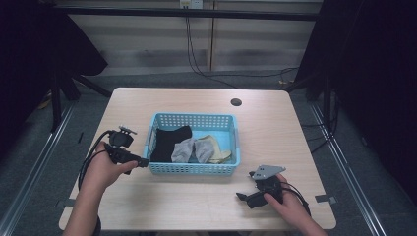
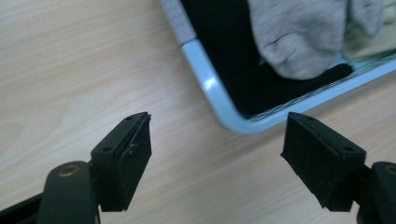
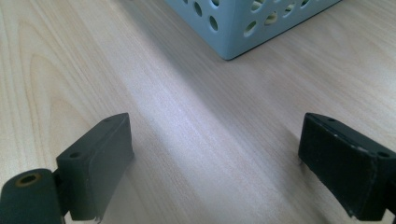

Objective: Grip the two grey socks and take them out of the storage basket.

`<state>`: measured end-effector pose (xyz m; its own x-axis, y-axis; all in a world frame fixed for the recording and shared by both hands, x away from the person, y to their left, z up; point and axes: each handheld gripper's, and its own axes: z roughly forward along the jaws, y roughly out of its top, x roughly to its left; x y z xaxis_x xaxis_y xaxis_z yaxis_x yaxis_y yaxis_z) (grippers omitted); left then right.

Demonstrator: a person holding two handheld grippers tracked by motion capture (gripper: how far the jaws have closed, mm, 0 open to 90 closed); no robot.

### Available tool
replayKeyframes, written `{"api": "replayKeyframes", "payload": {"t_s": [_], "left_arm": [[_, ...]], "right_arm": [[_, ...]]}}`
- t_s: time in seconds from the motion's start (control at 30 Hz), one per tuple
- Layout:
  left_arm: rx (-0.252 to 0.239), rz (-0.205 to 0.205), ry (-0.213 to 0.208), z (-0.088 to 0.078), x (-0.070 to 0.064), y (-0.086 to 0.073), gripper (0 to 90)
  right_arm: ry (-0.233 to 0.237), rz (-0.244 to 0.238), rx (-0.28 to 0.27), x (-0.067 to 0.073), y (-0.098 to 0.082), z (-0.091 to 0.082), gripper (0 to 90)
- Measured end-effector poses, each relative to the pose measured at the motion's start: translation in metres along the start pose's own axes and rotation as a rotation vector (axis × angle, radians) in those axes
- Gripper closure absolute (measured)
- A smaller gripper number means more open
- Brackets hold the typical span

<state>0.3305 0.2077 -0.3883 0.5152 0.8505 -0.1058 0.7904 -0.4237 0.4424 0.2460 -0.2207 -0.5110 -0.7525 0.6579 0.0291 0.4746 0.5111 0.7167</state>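
A light blue perforated basket (image 1: 193, 168) stands mid-table and holds a black sock (image 1: 167, 140), a grey sock (image 1: 184, 150) and a beige sock (image 1: 212, 147). My left gripper (image 1: 142, 162) hovers open at the basket's near left corner, nothing between its jaws. In the left gripper view the basket's rim (image 2: 212, 91) curves past the black sock (image 2: 219, 60) and the grey sock (image 2: 299, 35). My right gripper (image 1: 241, 195) rests low over the table, open and empty, a little in front of the basket's near right corner (image 3: 233, 28).
The wooden table (image 1: 196, 201) has a round cable hole (image 1: 236, 102) at the back. Its front edge lies close behind both hands. Dark curtains and metal frame legs flank the table, and cables hang at the back wall.
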Motion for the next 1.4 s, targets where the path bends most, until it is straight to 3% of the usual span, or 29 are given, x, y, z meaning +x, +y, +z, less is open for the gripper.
{"api": "replayKeyframes", "payload": {"t_s": [0.37, 0.57, 0.8, 1.4], "left_arm": [[-0.017, 0.042, -0.018, -0.001, -0.025, 0.032, 23.3], [-0.019, 0.076, -0.039, 0.014, -0.042, 0.049, 23.9], [-0.015, 0.083, -0.076, 0.035, -0.058, 0.061, 24.3], [0.003, 0.066, -0.095, 0.073, -0.066, 0.075, 26.0]], "right_arm": [[-0.003, -0.002, -0.003, 0.0, 0.0, 0.0, 9.6], [-0.002, -0.002, -0.003, 0.0, 0.0, 0.0, 9.6], [-0.001, -0.002, -0.004, 0.0, 0.0, 0.0, 9.6], [0.0, 0.0, -0.001, 0.0, 0.0, 0.0, 9.6]]}}
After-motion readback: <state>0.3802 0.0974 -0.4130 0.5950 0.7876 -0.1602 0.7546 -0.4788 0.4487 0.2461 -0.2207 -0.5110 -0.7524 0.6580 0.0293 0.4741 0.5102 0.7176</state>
